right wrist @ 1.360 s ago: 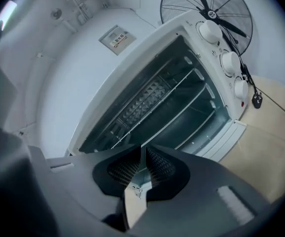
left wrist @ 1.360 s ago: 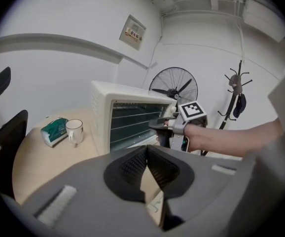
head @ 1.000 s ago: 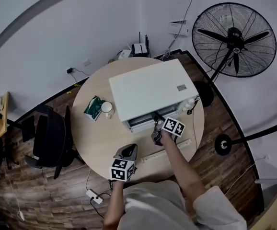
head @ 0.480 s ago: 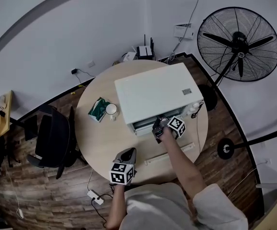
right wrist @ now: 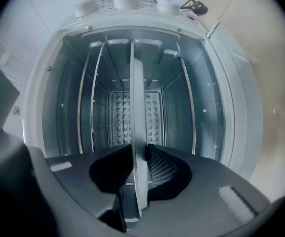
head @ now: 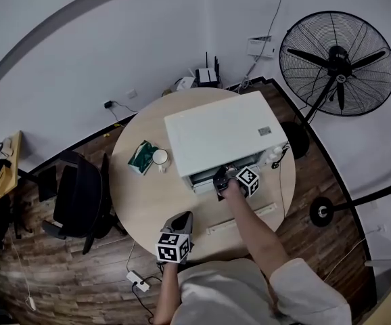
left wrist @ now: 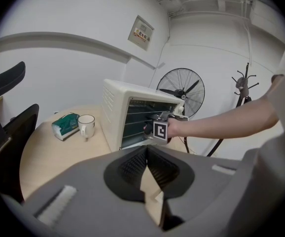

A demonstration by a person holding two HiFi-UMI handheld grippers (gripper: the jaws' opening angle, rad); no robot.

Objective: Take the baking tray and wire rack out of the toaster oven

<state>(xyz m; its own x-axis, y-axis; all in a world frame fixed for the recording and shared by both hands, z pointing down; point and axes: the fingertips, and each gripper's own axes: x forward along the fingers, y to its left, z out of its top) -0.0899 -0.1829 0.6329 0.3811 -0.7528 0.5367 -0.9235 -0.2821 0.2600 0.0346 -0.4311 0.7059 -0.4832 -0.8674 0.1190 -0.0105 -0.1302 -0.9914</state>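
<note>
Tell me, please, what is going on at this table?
A person is working at a round table with a gripper in each hand. The right gripper is at the open mouth of the toaster oven. Its jaws have just been closing on the front edge of the baking tray, which sits between them and is not yet pulled out. The left gripper hangs over the table's near edge, jaws together, holding nothing.

Looks like a small office or meeting room. Round wooden table [head: 141, 208] with a black office chair [head: 80, 198] beside it, router [head: 208, 76] by the white wall, power strip [head: 137, 280] on wood flooring [head: 67, 276], pedestal fan [head: 336, 63], coat stand [left wrist: 242, 90]. Toaster oven [head: 219, 134] and mug [head: 159, 157] sit on the table.
</note>
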